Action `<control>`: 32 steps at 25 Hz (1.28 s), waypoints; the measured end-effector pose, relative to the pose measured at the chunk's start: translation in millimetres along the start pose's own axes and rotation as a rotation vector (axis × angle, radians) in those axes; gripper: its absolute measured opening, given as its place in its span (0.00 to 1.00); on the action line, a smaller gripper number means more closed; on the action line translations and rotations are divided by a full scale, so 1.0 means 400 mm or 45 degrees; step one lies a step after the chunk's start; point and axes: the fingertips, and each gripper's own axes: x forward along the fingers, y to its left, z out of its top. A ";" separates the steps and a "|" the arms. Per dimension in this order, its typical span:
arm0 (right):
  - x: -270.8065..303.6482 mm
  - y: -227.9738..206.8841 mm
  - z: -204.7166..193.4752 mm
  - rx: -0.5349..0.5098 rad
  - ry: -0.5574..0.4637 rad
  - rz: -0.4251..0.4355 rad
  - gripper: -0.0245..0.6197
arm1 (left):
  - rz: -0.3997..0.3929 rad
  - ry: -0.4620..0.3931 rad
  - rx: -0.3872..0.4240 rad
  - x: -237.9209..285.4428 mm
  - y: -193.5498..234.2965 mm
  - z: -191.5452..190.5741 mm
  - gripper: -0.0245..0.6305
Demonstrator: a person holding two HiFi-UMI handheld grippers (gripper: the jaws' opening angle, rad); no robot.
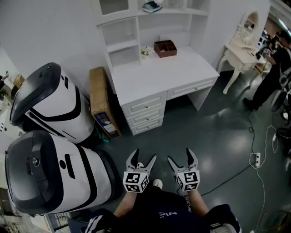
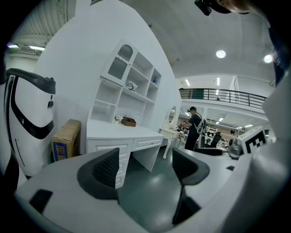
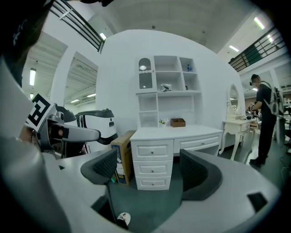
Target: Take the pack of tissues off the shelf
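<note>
Left gripper (image 1: 143, 156): held low against the person's body, jaws wide apart with nothing between them. Only floor shows through the gap, which suits an approach not yet begun.
Right gripper (image 1: 180, 155): level beside the left one, jaws equally spread and empty, aimed toward the drawers.
Floor (image 1: 213, 136): a broad stretch lies between the grippers and the furniture, so walking comes before reaching.
White machines (image 1: 50, 136): two stand at the person's left, crowding that side.
Cardboard box (image 1: 101, 102): stands on the floor just beside the desk's left side.
Desk (image 1: 159, 77): white, its top mostly bare. A brown tray (image 1: 165, 48) sits at its back edge, under the shelving.
Shelf (image 1: 119, 23): rises from the desk's back edge, against the wall.
Pack of tissues (image 1: 151, 6): probably the pale, teal-tinged bundle lying in the wide middle bay, well above the desktop and untouched.
Judgement: the task is barely started. The open jaws are ready, but the high shelf calls for a long upward reach.
</note>
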 end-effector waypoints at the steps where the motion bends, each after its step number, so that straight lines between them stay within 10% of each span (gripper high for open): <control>1: 0.007 -0.003 -0.004 0.000 0.007 0.001 0.69 | 0.006 0.000 -0.006 0.005 0.009 -0.003 0.57; 32: 0.608 -0.117 0.186 -0.034 0.073 -0.093 0.65 | -0.156 0.022 0.041 0.524 0.418 0.224 0.57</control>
